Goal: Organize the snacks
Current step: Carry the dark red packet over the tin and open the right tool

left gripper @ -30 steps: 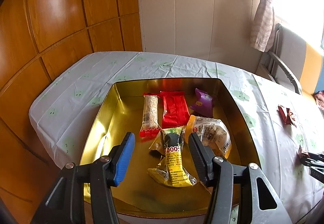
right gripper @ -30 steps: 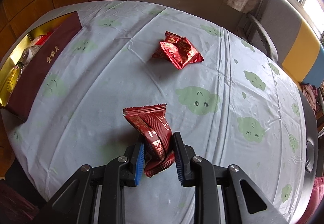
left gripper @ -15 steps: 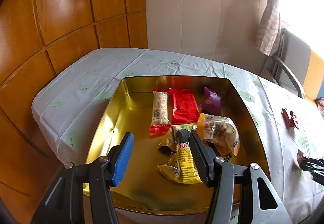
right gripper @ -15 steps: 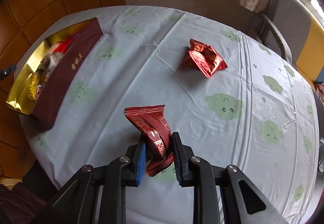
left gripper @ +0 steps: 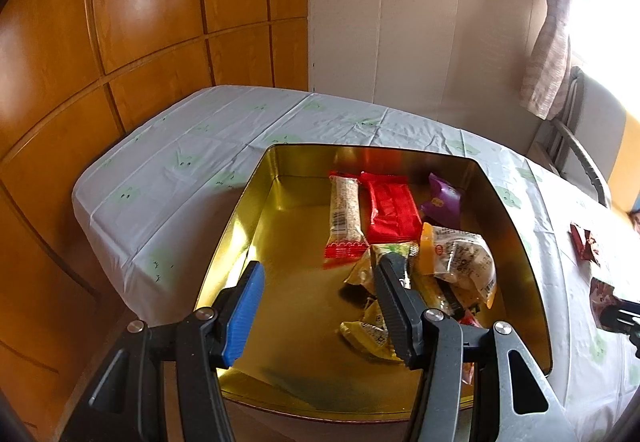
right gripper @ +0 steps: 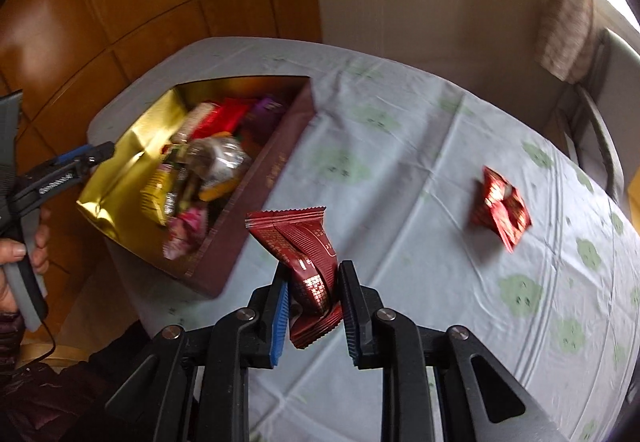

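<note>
A gold-lined box point(left gripper: 256, 202) with maroon outer walls point(right gripper: 260, 182) holds several snacks: a sesame bar point(left gripper: 344, 216), a red pack point(left gripper: 390, 208), a purple one point(left gripper: 442, 202), a clear bag point(left gripper: 460, 258) and a yellow pack point(left gripper: 372, 330). My left gripper point(left gripper: 320, 264) hangs open over the box's bare left half, with nothing between its fingers. My right gripper point(right gripper: 314, 268) is shut on a dark red snack packet point(right gripper: 296, 238), held in the air just right of the box. A second red packet point(right gripper: 500, 210) lies on the tablecloth further right.
The table edge runs close to the box's near and left sides, with a wood-panelled wall point(left gripper: 140, 42) behind. A chair point(right gripper: 600, 138) and a curtain point(right gripper: 568, 22) stand at the far right. A person's hand point(right gripper: 24, 250) holds the left gripper's handle.
My right gripper has risen and swung left with the dark red packet, so the box is now much nearer in its view. My left gripper has drifted slightly left over the box, still open.
</note>
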`<state>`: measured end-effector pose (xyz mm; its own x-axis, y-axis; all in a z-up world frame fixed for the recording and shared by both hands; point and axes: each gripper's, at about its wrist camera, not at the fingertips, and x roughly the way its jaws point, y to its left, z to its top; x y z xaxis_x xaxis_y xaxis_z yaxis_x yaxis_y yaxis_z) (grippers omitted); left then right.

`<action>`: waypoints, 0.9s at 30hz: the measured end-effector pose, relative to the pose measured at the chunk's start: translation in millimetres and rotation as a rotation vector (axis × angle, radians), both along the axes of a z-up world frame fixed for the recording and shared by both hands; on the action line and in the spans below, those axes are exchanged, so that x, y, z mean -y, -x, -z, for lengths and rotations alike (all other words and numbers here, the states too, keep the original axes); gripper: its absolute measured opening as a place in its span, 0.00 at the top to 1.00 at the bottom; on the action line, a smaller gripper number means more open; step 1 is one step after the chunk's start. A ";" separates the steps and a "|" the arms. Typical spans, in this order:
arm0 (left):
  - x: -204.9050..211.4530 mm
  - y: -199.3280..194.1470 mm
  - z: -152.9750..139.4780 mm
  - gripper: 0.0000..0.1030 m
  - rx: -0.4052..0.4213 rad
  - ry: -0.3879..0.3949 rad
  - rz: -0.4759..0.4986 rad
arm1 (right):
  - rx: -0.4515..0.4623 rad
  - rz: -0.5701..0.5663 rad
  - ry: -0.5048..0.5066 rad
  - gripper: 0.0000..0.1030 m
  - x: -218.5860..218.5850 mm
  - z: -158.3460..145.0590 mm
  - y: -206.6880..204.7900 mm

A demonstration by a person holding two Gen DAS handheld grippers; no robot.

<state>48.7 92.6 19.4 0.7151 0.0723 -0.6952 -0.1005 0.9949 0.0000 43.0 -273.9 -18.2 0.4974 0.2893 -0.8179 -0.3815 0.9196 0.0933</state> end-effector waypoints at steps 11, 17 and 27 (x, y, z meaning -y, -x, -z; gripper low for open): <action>-24.0 -1.0 3.4 0.44 -0.003 0.022 -0.058 | 0.001 -0.163 -0.050 0.77 -62.9 -17.7 -6.6; -47.3 0.5 -0.3 0.44 0.009 0.036 -0.124 | -0.020 -0.249 -0.049 0.77 -117.1 -9.3 -23.5; -61.3 3.4 9.1 0.44 -0.019 0.045 -0.148 | -0.165 -0.249 -0.024 0.76 -165.8 40.5 -55.4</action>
